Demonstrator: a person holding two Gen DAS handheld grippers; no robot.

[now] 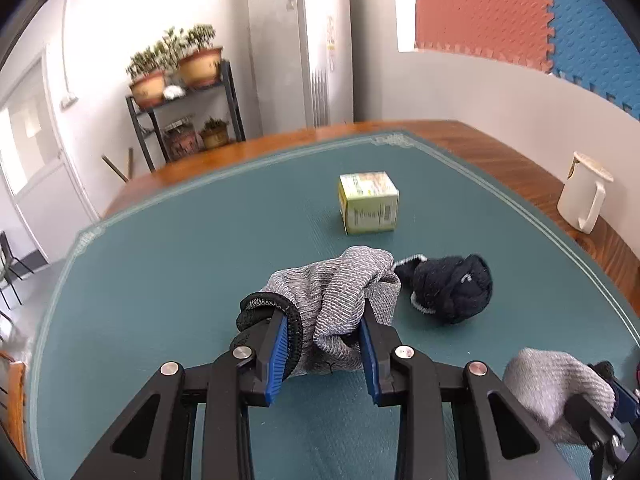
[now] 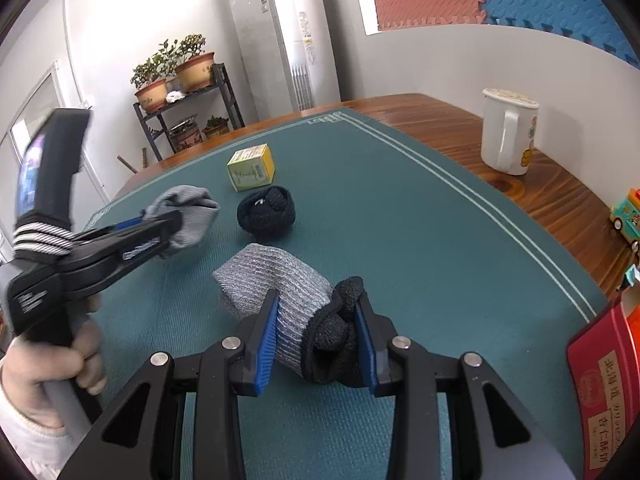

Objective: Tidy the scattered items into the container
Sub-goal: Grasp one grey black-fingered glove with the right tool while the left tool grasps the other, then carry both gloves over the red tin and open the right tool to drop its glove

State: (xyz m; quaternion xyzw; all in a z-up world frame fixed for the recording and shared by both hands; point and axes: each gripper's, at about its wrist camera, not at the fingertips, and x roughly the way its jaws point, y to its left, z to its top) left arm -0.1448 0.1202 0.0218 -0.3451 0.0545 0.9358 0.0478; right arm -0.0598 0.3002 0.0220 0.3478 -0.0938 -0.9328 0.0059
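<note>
Grey knit fills both grips. The left tool (image 1: 324, 344) pinches a grey sock with a black cuff (image 1: 336, 304) between its blue pads, the bundle bulging past the fingertips above the green mat (image 1: 180, 264). The right tool (image 2: 316, 340) is likewise clamped on a second grey sock (image 2: 280, 284), whose black cuff is bunched against the right-hand pad. Whether either sock rests on the mat or hangs just clear of it cannot be told.

Beyond the tools, toward the middle of the table, a balled dark sock (image 2: 266, 210) lies on the mat, just beside the left tool's sock. A small yellow-green box (image 1: 369, 203) stands past it, nearer the far edge. A white mug (image 2: 507, 132) stands on the bare wood along the right edge.

At the near right corner a red tin (image 2: 600, 384) is cut off by the frame; its inside is not visible. A person's hand (image 2: 52, 368) grips the left tool's handle.
</note>
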